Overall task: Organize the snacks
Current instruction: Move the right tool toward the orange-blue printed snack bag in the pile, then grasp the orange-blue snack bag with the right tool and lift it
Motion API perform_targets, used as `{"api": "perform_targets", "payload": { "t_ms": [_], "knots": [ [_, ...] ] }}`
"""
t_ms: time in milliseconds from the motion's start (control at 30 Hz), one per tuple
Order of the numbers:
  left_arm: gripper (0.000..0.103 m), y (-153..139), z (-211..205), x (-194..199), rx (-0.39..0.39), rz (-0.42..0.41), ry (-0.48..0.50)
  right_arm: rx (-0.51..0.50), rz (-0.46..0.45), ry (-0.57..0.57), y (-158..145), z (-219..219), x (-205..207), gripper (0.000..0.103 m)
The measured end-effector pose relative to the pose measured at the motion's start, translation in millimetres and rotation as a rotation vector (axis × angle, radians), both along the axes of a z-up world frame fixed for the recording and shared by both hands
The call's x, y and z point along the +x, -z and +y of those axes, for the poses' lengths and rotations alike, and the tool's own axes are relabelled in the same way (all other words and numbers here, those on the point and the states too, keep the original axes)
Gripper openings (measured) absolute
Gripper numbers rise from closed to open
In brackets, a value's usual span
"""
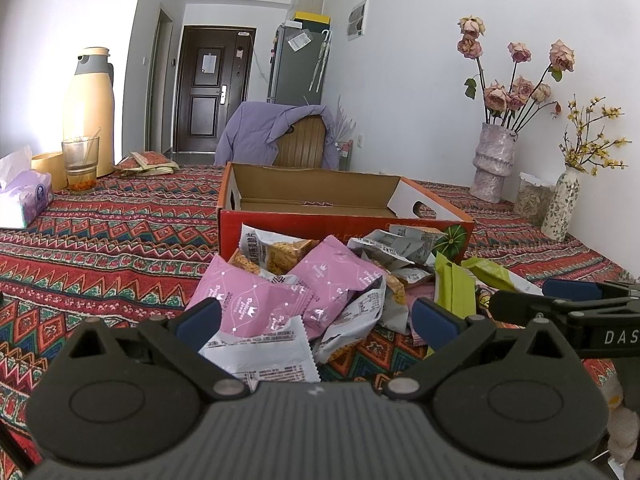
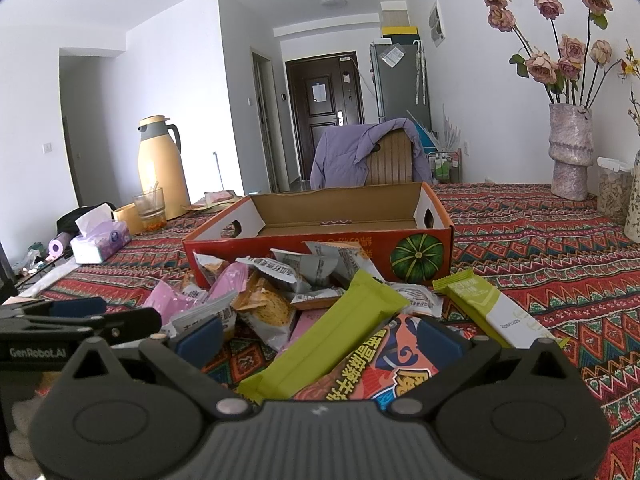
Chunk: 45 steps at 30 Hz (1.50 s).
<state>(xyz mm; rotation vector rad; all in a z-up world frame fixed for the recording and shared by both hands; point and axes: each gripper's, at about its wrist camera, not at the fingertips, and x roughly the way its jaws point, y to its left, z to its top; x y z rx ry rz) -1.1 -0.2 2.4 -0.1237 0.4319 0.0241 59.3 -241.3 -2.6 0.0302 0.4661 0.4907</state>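
A pile of snack packets lies on the patterned tablecloth in front of an open, empty red cardboard box [image 1: 280, 224] [image 2: 320, 240]. In the left wrist view, my left gripper [image 1: 316, 322] is open over pink packets [image 1: 256, 300] and a white packet [image 1: 260, 356]. In the right wrist view, my right gripper [image 2: 318, 334] is open over a long green bar packet [image 2: 332, 332] and an orange printed packet [image 2: 372, 364]. A second green bar [image 2: 488, 308] lies to the right. Each gripper shows at the edge of the other's view.
A yellow thermos [image 1: 90, 108], a glass [image 1: 80, 162] and a tissue pack [image 1: 24, 200] stand at the far left. Flower vases [image 1: 492, 164] [image 1: 562, 208] and a clear jar [image 1: 534, 198] line the right wall. A chair with a purple jacket [image 1: 276, 132] stands behind the box.
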Motion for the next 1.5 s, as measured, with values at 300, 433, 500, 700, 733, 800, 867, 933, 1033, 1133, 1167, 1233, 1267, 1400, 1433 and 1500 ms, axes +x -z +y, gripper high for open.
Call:
{"api": "perform_targets", "payload": {
  "t_ms": [300, 433, 500, 700, 733, 800, 867, 933, 1033, 1133, 1167, 1233, 1267, 1400, 1433, 1500],
  "knots": [
    [0.103, -0.1, 0.1, -0.1, 0.0, 0.001, -0.001, 0.0, 0.0, 0.001, -0.4, -0.4, -0.5, 0.103],
    [0.103, -0.4, 0.0, -0.2, -0.001, 0.001, -0.001, -0.001, 0.001, 0.001, -0.2, -0.1, -0.2, 0.103],
    [0.103, -0.4, -0.3, -0.1, 0.001, 0.0, -0.002, -0.001, 0.001, 0.001, -0.1, -0.1, -0.3, 0.103],
    [0.103, -1.1, -0.8, -1.1, 0.001, 0.001, -0.004, -0.003, 0.001, 0.003, -0.3, -0.4, -0.5, 0.103],
    [0.103, -2.7, -1.0, -2.4, -0.001, -0.002, -0.006, -0.004, 0.001, 0.004, -0.7, -0.7, -0.7, 0.103],
    [0.103, -4.0, -1.1, -3.3, -0.002, -0.003, -0.008, -0.008, 0.003, 0.009, -1.1, -1.3, -0.9, 0.103],
    [0.103, -4.0, -0.9, -3.7, -0.002, -0.007, -0.008, -0.014, 0.008, 0.02, -0.7, -2.1, -0.1, 0.103],
    [0.103, -3.8, -0.5, -4.3, 0.001, -0.012, -0.009, -0.021, 0.014, 0.032, 0.1, -2.2, 1.6, 0.103],
    [0.103, -2.8, 0.6, -4.0, -0.004, 0.002, -0.013, -0.043, 0.027, 0.063, 2.2, -1.6, 7.0, 0.103],
    [0.103, -1.9, 1.3, -3.7, -0.011, 0.012, -0.014, -0.069, 0.05, 0.088, 5.1, -0.3, 14.2, 0.103],
    [0.103, -1.8, 1.5, -3.8, -0.012, 0.012, -0.015, -0.077, 0.068, 0.094, 6.7, 0.0, 17.2, 0.103],
    [0.103, -1.3, 1.5, -2.6, -0.015, 0.021, -0.014, -0.087, 0.095, 0.11, 9.4, -0.1, 21.9, 0.103],
    [0.103, -0.6, 0.8, -2.4, -0.005, 0.023, -0.013, -0.096, 0.102, 0.118, 10.3, -0.5, 23.1, 0.103],
    [0.103, 0.7, 0.3, -0.7, -0.012, 0.026, -0.012, -0.134, 0.121, 0.152, 12.2, 0.9, 31.6, 0.103],
    [0.103, 0.5, 0.5, -0.2, -0.02, 0.039, -0.012, -0.144, 0.133, 0.158, 13.1, 1.4, 34.5, 0.103],
    [0.103, 1.4, 0.4, 0.2, -0.012, 0.042, -0.014, -0.159, 0.157, 0.171, 16.0, 1.6, 40.7, 0.103]
  ]
}}
